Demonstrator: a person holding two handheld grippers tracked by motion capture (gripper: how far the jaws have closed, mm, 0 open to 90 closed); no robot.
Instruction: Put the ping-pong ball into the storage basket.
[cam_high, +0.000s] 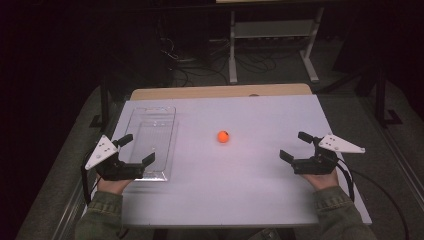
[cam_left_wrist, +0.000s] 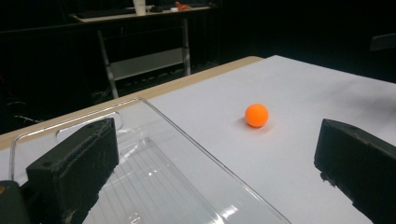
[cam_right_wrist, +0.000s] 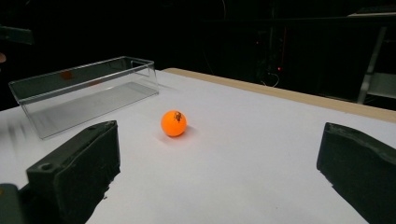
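A: Where did the orange ball (cam_high: 223, 136) sit?

B: Near the middle of the high view, on the white table (cam_high: 250, 190), well apart from both grippers. The clear plastic box (cam_high: 152, 142) lay at left centre of that frame. The left gripper (cam_high: 137, 149) hung over the box's near end with its jaws spread wide and nothing between them. The right gripper (cam_high: 295, 145) rested at right centre, jaws just as wide and empty.

A: How did you expect the ball to handle?

B: Light, smooth and hard, I judged, like a table-tennis ball. It would roll at a nudge and could squirt out of a skewed pinch. I'd have taken it across its widest part, one jaw on each side, closing gently.

A: Anything hard to read?

B: There was a dark mark on the ball, clearest in the right gripper view (cam_right_wrist: 173, 123), too small to make out. The box's walls nearly vanished against the table, and the room beyond was too dark to tell much.
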